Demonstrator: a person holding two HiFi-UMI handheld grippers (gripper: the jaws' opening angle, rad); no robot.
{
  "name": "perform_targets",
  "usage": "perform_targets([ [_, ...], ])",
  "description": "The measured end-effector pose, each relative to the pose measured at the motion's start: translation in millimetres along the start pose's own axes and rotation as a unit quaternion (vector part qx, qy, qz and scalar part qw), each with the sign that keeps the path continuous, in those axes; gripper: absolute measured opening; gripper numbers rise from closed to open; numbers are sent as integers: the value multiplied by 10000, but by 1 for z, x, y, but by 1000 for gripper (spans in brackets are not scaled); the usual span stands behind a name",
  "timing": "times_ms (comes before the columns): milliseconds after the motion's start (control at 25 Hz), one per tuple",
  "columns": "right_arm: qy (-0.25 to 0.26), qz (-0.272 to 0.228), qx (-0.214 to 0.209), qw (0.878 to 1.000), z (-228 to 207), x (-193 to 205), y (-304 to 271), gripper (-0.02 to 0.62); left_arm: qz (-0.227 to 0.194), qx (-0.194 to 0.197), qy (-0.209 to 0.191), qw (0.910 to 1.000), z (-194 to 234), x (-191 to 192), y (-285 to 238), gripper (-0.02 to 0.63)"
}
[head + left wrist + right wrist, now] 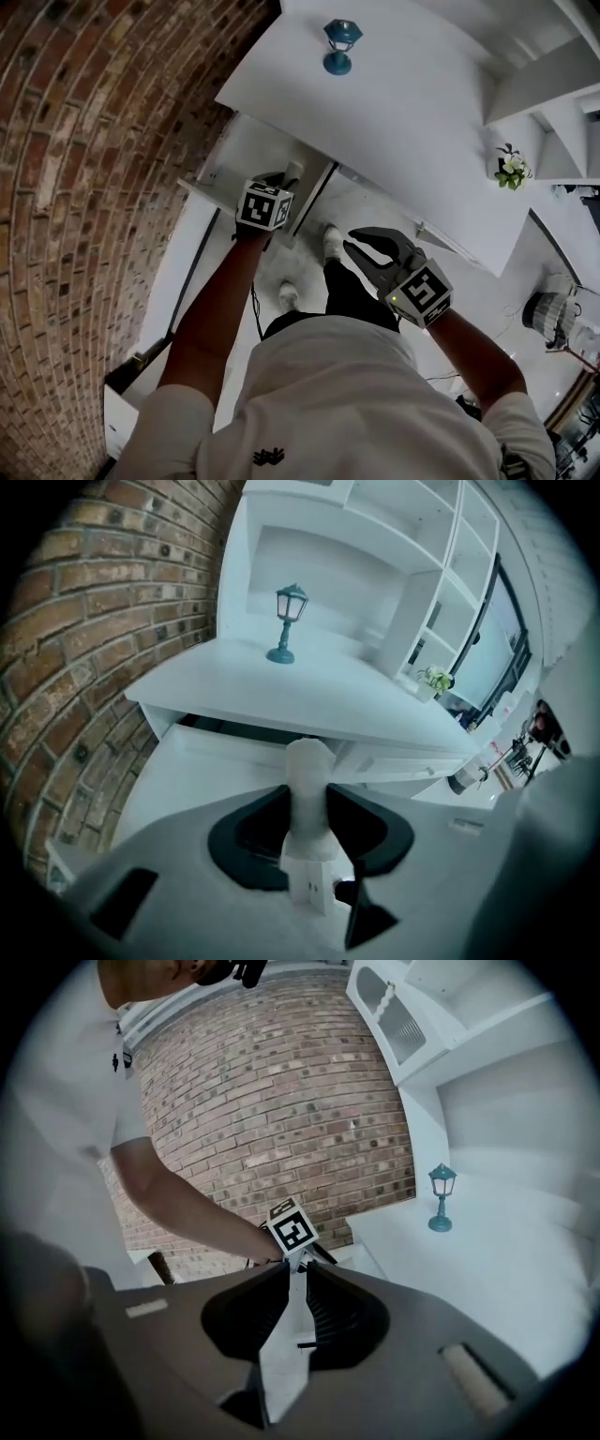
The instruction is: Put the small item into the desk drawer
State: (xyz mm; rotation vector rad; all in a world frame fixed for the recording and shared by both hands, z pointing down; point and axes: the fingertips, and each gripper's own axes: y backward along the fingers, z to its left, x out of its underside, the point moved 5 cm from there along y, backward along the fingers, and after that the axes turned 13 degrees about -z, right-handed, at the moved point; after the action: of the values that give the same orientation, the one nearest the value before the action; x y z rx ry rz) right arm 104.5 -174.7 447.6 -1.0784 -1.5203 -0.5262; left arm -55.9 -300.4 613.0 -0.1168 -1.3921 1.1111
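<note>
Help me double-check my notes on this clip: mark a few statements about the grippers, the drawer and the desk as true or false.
1. The left gripper grips a small white item. True.
2. The drawer is shut. False: it stands pulled out under the desk.
3. A blue-green lamp stands on the desk. True.
4. The right gripper holds the lamp. False: nothing is between its jaws.
5. The small white item lies in the drawer. False: it is between the left gripper's jaws.
</note>
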Motion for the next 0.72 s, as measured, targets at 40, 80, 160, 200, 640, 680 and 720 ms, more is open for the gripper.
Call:
perform_targets([
  [40, -28, 62, -33, 10000, -5, 3, -1, 71, 76, -30, 21, 10000, 3, 3, -12, 124],
  [80, -67, 121, -63, 9999, -10, 6, -1, 71, 156, -59, 39, 9999, 6, 7, -22, 124],
  [160, -134, 199, -88, 9997, -20, 10, -3, 71, 329, -122, 39, 9994, 12, 14, -42, 124],
  [200, -169, 217, -78, 9996, -26, 11, -4, 71, 415, -161, 32, 9990, 15, 18, -51, 126],
  [640, -386, 474, 11, 9981, -71, 30, -3, 71, 1014, -406, -199, 9938, 44, 58, -135, 126],
  [680, -398, 499, 19, 9980, -74, 31, -3, 71, 1028, -373, -147, 9939, 45, 63, -142, 127],
  [720, -411, 525, 30, 9978, -77, 33, -3, 71, 1061, -374, -129, 9936, 46, 67, -147, 127],
])
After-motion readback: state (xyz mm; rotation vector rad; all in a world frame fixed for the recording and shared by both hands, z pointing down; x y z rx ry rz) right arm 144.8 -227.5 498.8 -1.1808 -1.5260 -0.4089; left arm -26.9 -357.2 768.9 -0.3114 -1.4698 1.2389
